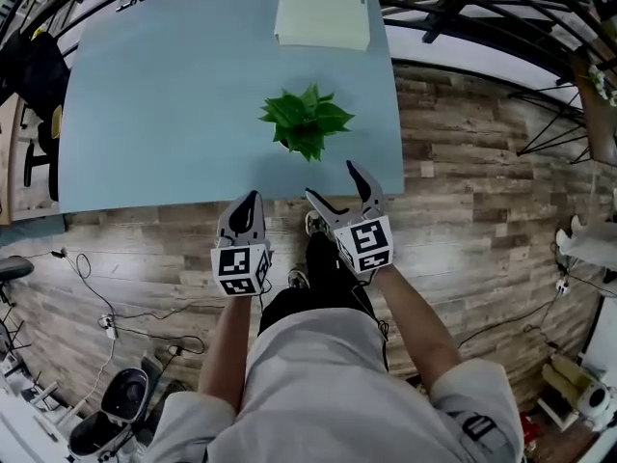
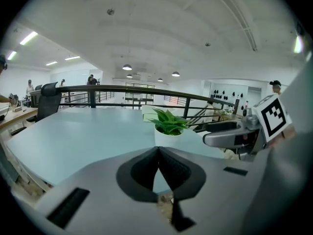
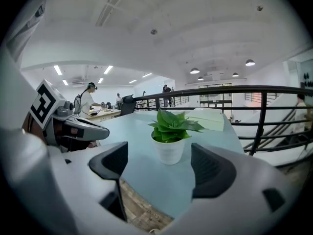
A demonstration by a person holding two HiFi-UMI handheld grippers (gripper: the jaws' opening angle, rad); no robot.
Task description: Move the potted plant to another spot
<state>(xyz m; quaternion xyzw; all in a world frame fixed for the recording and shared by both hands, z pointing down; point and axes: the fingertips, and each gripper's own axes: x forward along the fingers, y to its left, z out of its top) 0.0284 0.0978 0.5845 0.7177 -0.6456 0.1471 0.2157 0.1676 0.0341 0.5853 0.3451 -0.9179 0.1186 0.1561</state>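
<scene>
Standing near the front edge of the blue table (image 1: 145, 114), the potted plant (image 1: 306, 122) is untouched. Your right gripper (image 1: 330, 179) holds its jaws apart, short of the pot. Your left gripper (image 1: 251, 199) has its jaws together on nothing.

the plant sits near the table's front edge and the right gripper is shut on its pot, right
No: the right gripper is open, jaws apart and clear of the potted plant, as the right gripper view shows. The plant does sit near the table's front edge.
</scene>
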